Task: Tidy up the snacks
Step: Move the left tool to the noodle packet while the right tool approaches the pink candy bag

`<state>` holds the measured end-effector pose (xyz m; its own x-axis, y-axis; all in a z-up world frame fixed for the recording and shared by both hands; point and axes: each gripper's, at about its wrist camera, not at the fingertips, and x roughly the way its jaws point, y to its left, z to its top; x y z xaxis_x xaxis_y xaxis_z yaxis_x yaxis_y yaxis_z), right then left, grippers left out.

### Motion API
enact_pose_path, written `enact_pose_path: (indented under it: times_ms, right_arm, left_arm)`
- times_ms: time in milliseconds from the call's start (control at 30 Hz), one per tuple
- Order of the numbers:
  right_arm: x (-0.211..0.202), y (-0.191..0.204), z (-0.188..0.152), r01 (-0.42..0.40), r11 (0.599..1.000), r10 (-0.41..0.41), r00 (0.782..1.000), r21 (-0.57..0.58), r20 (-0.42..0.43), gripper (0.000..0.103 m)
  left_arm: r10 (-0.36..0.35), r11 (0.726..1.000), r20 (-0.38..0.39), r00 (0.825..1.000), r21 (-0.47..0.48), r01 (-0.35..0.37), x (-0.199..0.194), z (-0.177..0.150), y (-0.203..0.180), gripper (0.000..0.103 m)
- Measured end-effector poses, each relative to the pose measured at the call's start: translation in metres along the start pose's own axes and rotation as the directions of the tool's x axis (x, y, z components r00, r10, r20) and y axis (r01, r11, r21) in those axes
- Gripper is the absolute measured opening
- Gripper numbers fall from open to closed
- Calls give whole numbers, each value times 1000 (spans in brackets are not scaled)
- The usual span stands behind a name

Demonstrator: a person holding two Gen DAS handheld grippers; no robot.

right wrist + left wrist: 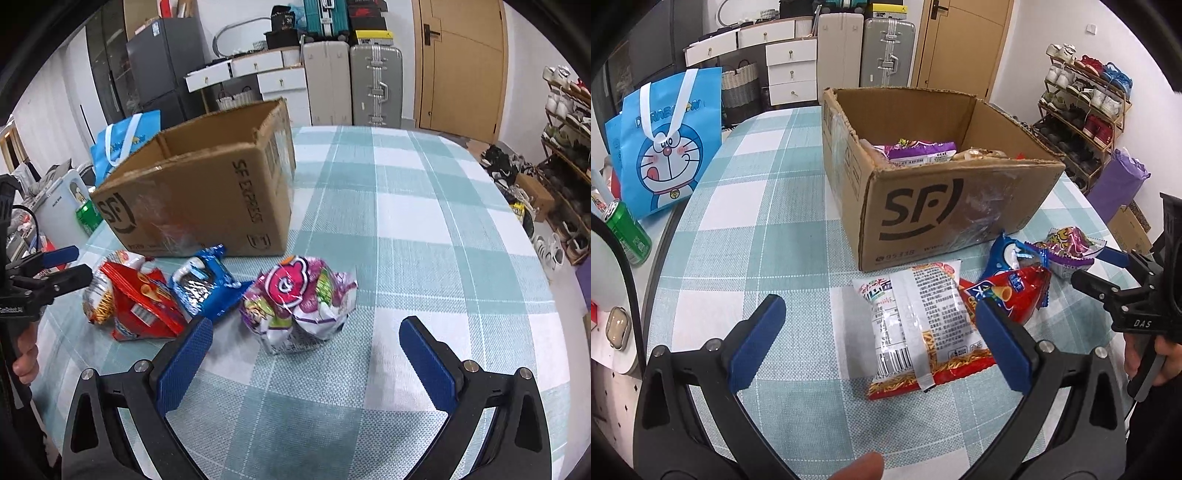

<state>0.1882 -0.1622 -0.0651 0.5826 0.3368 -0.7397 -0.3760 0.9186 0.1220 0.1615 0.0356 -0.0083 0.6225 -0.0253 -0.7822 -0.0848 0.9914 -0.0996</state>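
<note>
Your left gripper [879, 343] gapes wide, the noodle pack [919, 328] lying between its fingers, long axis toward the box [923, 199]. Your right gripper [306, 360] is spread too, the purple bag [299, 302] just ahead.

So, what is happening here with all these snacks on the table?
A person holds a claw in each hand and is sorting snacks into the box. Both claws are open and hold nothing. The left claw points at the noodle pack; the right claw points at the purple bag. A red bag and a blue pack also lie on the table. Some snacks are already in the box.
</note>
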Motion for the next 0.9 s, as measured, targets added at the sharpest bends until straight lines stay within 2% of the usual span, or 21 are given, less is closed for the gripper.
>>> enact_pose_path:
  times_ms: [200,367,600,833,900]
  right_arm:
    - [12,-7,-1,11,999,-10,1000,30,-25,102]
    - [16,-12,0,17,998,-16,1000,66,-14,102]
    - [19,-5,0,15,999,-15,1000,41,-2,101]
    - [20,-5,-1,18,999,-18,1000,35,-9,87]
    - [21,-6,-1,14,999,-14,1000,36,-10,86]
  left_arm:
    - [-21,1000,-25,999,0,21,6,-2,-1,102]
    - [-17,1000,-38,999,5,17,10,-4,-2,102]
    - [-20,1000,-44,999,18,21,11,-5,-5,102]
    - [-21,999,-44,999,27,22,9,-6,-8,102]
    - [-22,999,-44,999,26,23,9,-6,-7,102]
